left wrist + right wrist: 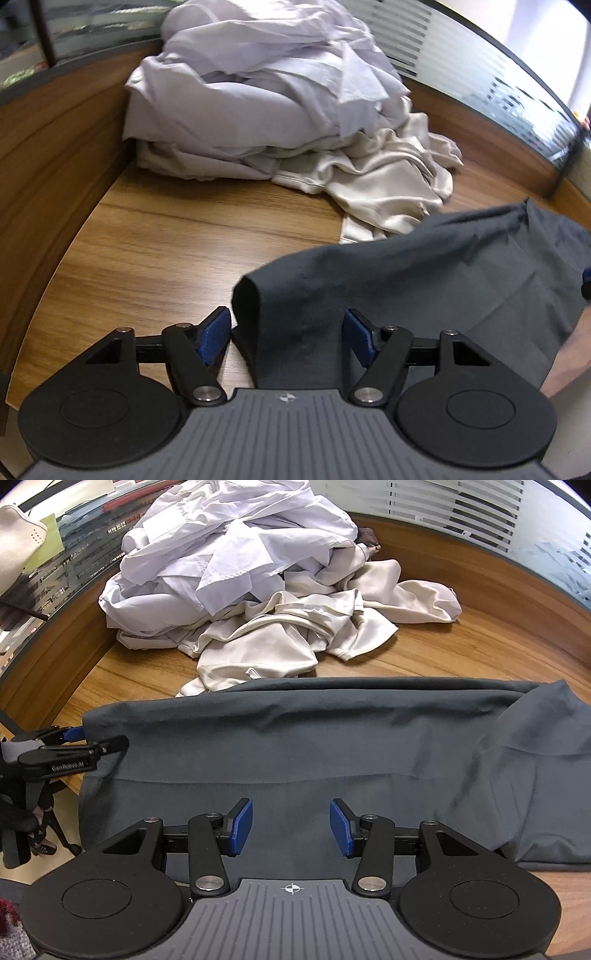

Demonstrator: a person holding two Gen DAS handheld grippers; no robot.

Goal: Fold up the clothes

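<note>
A dark grey garment (424,280) lies folded lengthwise across the wooden table (147,240). Its folded left corner sits between the blue pads of my left gripper (289,339), which is open; the pads stand just off the cloth. In the right wrist view the same garment (314,746) spreads across the table, with the left gripper (92,738) at its left end. My right gripper (291,828) hovers open over the near edge of the garment, and nothing is pinched between its pads.
A heap of white clothes (229,554) and a cream garment (288,638) lie behind the grey one. A raised wooden rim (55,147) and a glass partition (480,513) bound the table. A person's forearm (565,365) shows at right.
</note>
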